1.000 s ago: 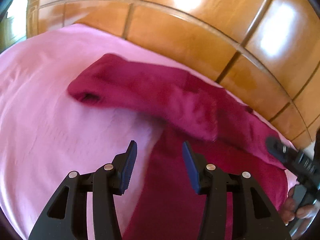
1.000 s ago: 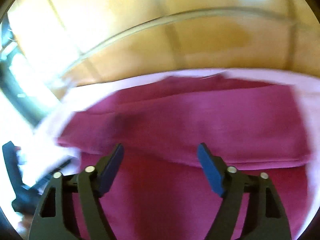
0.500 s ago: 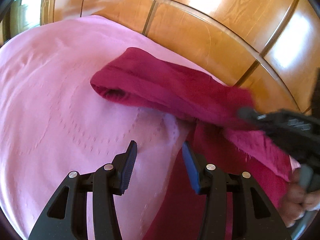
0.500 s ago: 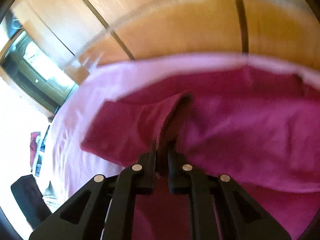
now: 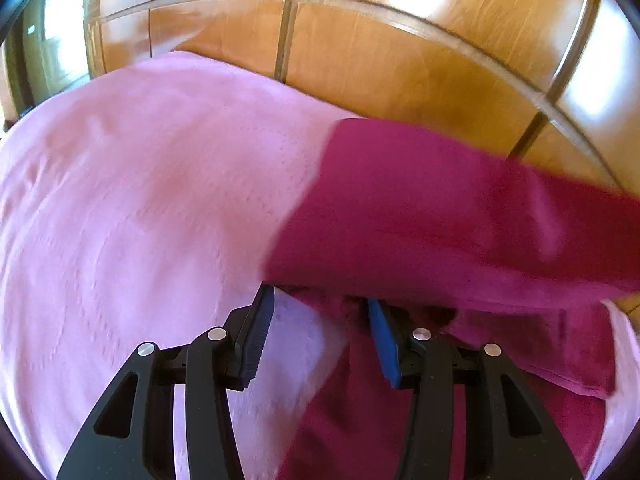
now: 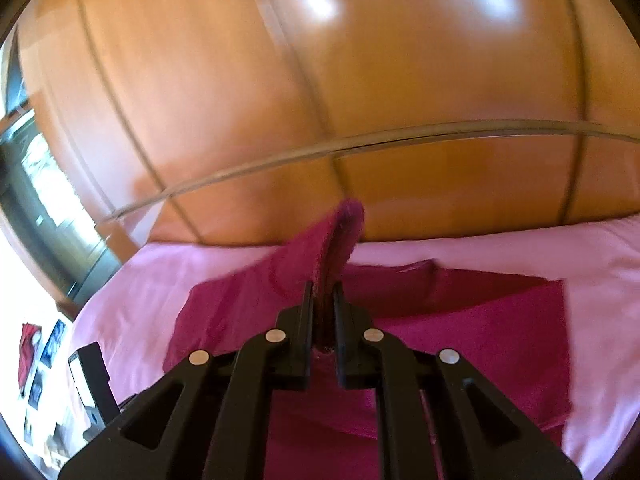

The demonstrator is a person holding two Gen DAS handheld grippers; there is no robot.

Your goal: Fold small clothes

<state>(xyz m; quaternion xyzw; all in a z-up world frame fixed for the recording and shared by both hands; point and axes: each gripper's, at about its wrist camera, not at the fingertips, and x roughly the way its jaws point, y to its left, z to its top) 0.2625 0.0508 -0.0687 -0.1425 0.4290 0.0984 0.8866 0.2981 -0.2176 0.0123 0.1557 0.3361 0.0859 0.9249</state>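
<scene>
Since the earlier frame, the right gripper (image 6: 323,292) had clamped a fold of the magenta garment (image 6: 460,320) and lifted it above the pink bedsheet (image 6: 600,264). Most of the garment lay near the sheet's far edge, by the wooden wardrobe (image 6: 320,100). The left gripper (image 5: 320,320) hung partly spread, gripping nothing, under the raised cloth.

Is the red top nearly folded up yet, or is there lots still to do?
Not nearly. Done: the red top lies on the pink sheet, a strip along its far edge turned over. In hand: the right gripper is shut on a flap of the top, holding it up off the sheet. The left gripper is open and holds nothing. Left: lay that flap across, then fold the rest smaller.
</scene>
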